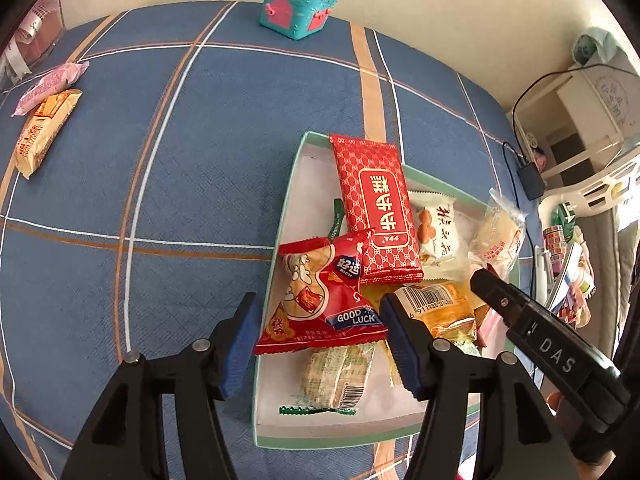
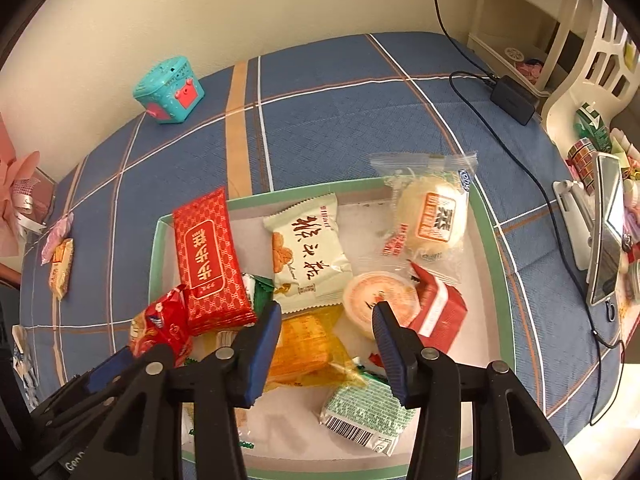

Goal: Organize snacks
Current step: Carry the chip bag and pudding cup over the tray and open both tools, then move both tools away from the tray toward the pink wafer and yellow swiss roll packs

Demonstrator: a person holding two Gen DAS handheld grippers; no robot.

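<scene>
A green-rimmed white tray [image 1: 277,264] [image 2: 489,240] on the blue plaid cloth holds several snack packets. My left gripper [image 1: 320,340] stands open over the tray's left rim. A red "Good Luck" packet [image 1: 320,300] [image 2: 162,326] lies between its pads, resting on the rim and unpressed. My right gripper [image 2: 328,344] is open just above an orange packet [image 2: 304,344] [image 1: 440,308], not squeezing it. Around them lie a long red packet [image 2: 212,256], a white packet [image 2: 308,248], a clear-wrapped bun [image 2: 432,216], a jelly cup [image 2: 376,296] and a green barcoded packet [image 2: 368,412].
A pink packet [image 1: 48,84] and a yellow packet [image 1: 44,128] lie on the cloth far left of the tray. A teal toy chest [image 1: 300,0] stands by the wall. A black charger [image 2: 512,98] with cable, a phone on a stand [image 2: 604,232] and white shelves crowd the right.
</scene>
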